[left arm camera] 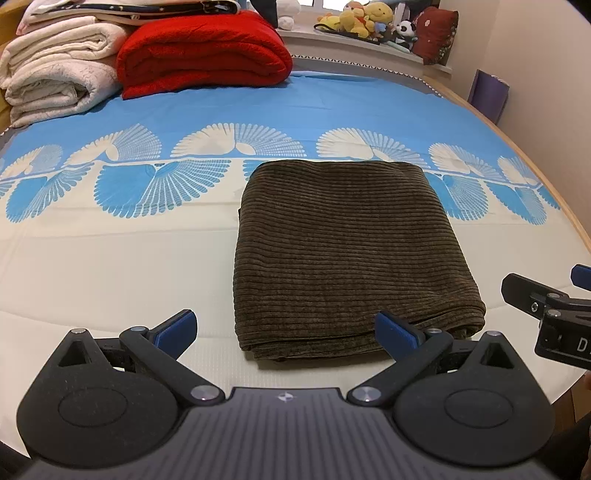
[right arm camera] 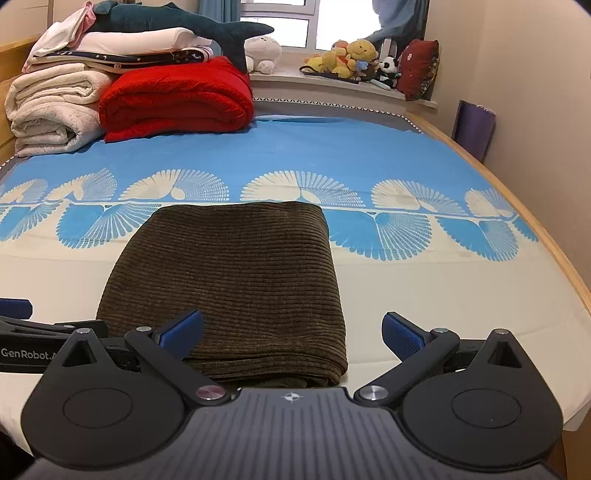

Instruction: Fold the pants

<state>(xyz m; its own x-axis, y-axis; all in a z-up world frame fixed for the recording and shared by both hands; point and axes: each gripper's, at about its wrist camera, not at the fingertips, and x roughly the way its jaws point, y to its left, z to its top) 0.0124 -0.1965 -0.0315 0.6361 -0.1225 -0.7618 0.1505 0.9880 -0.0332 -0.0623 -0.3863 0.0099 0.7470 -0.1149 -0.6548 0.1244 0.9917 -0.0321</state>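
Here the pants (left arm camera: 343, 254) lie folded compact on the bed (left arm camera: 110, 266); I hold left tongs (left arm camera: 286, 332) and right tongs (right arm camera: 291, 334) wide open, empty, just short of the near edge.

You face a bed (right arm camera: 369, 155) with a blue-and-cream fan-print sheet and a wooden frame (right arm camera: 546, 236). Far left: folded cream blankets (right arm camera: 51, 107), a red blanket (right arm camera: 177, 96). Far wall: bright window (right arm camera: 295, 22), sill of plush toys (right arm camera: 351, 59). Cream wall (right arm camera: 535, 74) on your right.
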